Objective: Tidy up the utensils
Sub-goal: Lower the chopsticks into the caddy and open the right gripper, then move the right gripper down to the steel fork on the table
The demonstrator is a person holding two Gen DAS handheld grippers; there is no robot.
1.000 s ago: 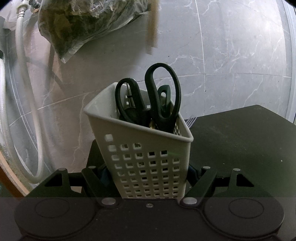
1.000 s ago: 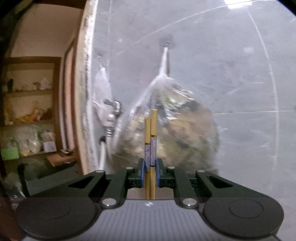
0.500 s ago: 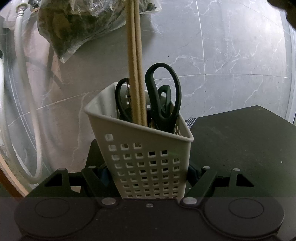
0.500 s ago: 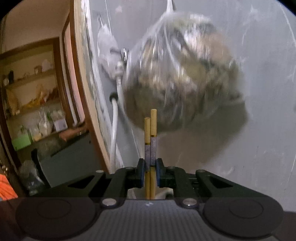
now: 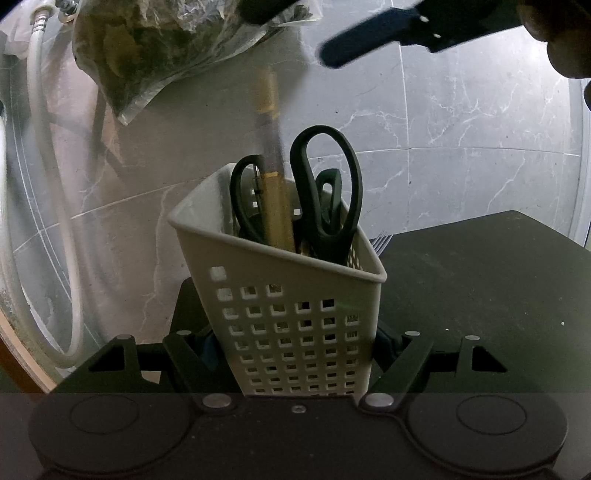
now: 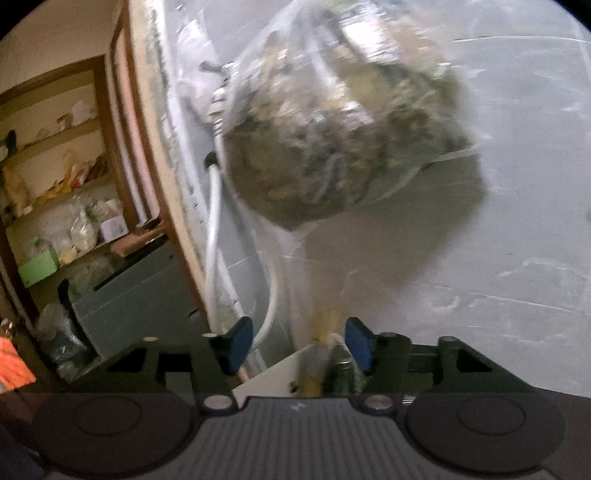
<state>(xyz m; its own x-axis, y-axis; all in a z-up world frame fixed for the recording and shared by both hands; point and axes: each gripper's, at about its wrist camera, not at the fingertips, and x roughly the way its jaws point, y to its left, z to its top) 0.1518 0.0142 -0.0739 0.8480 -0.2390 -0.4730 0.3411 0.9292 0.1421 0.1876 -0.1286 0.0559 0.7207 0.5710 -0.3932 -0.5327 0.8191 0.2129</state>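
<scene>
left view, left to right: white flexible hose (image 5: 55,236) hangs down the grey marble-tiled wall (image 5: 461,122); clear plastic bag of dark green leaves (image 5: 162,48) hangs at top left. left gripper (image 5: 295,354) is clamped on the white perforated plastic utensil basket (image 5: 291,314), one finger against each side wall. the basket sits at the left edge of the dark countertop (image 5: 480,288). inside it: pair of wooden chopsticks (image 5: 275,195), motion-blurred, standing near upright, lower ends in the basket, between the handle loops of the black-handled scissors (image 5: 325,192). silver fork tines (image 5: 380,242) poke out just behind the basket's right corner. the right gripper's dark fingers (image 5: 384,31) are above the basket at the top right, apart from the chopsticks.

right view: right gripper (image 6: 299,345) spread wide, blue pads holding nothing. blurred chopstick tops and the basket rim show low between the fingers. view is blurry; bag and hose ahead on the wall, wooden shelves (image 6: 55,166) at far left.
</scene>
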